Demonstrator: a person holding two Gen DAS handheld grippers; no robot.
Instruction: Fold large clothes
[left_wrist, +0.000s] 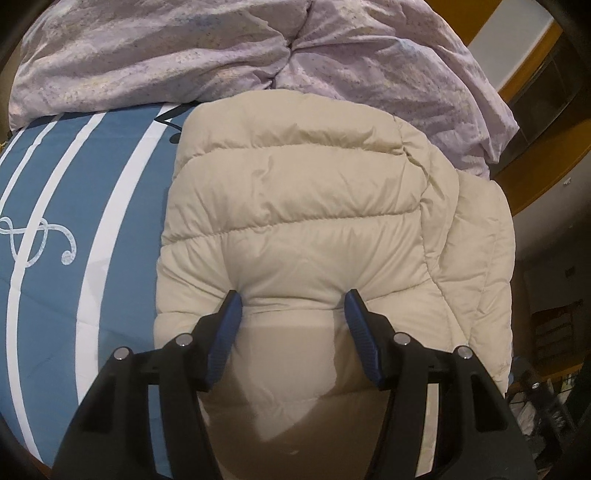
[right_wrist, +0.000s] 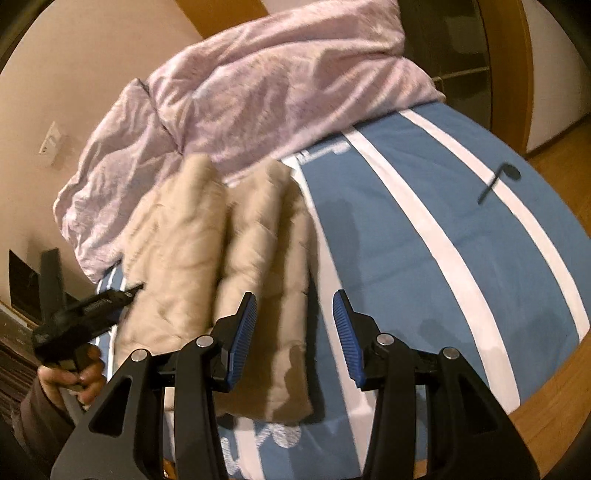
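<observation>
Jacket (left_wrist: 303, 206), cream quilted puffer, lies folded on the bed (left_wrist: 74, 206) over the blue-and-white striped cover, just below the crumpled lilac duvet (left_wrist: 184, 48). My left tool (left_wrist: 291, 302) has its jaws apart with the tips pressed into the padding, a bulge of fabric between the pads; can't tell if that's a real grip. My right tool (right_wrist: 295, 306) is released, nothing between the jaws, hovering over the jacket's edge and the cover.

Left wrist view looks steeply down, close over the jacket (left_wrist: 295, 206); right wrist view, farther back, shares jacket and bed (right_wrist: 424, 229).
</observation>
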